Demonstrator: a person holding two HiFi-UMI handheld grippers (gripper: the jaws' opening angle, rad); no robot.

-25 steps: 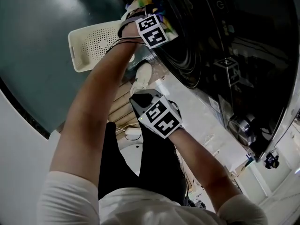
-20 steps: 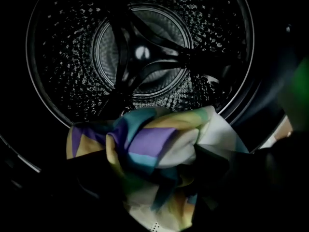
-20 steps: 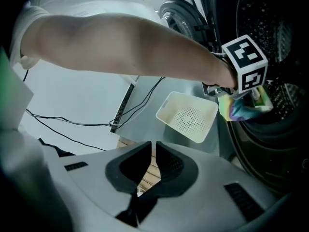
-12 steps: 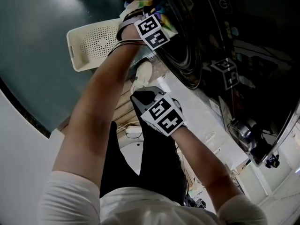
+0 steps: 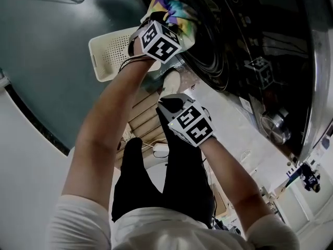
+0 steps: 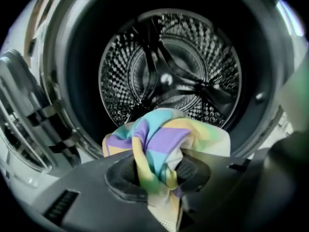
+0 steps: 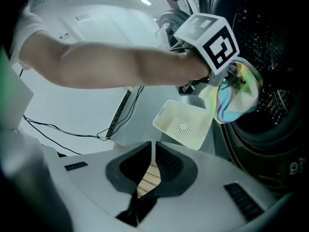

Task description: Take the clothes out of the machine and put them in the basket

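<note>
The washing machine's steel drum (image 6: 169, 76) gapes in front of my left gripper (image 6: 161, 170). Its jaws are closing with a pastel checked cloth (image 6: 164, 134) pinched between the pads, the cloth bunched above them at the door's rim. In the head view the left gripper (image 5: 158, 20) holds that cloth (image 5: 177, 12) at the machine's mouth, above the cream perforated basket (image 5: 112, 51). The right gripper view shows the same cloth (image 7: 236, 98) hanging over the basket (image 7: 186, 124). My right gripper (image 7: 153, 163) hangs lower (image 5: 169, 103), shut, nothing between its pads.
The machine's open door (image 6: 24, 115) stands at the left of the drum. Wooden slats (image 5: 143, 116) and a light shoe (image 5: 171, 79) lie on the floor beside the basket. Black cables (image 7: 72, 129) run along the white wall.
My left gripper has closed on the colourful cloth and lifted it out of the machine's mouth, so more cloth shows. The right gripper has hardly moved.
</note>
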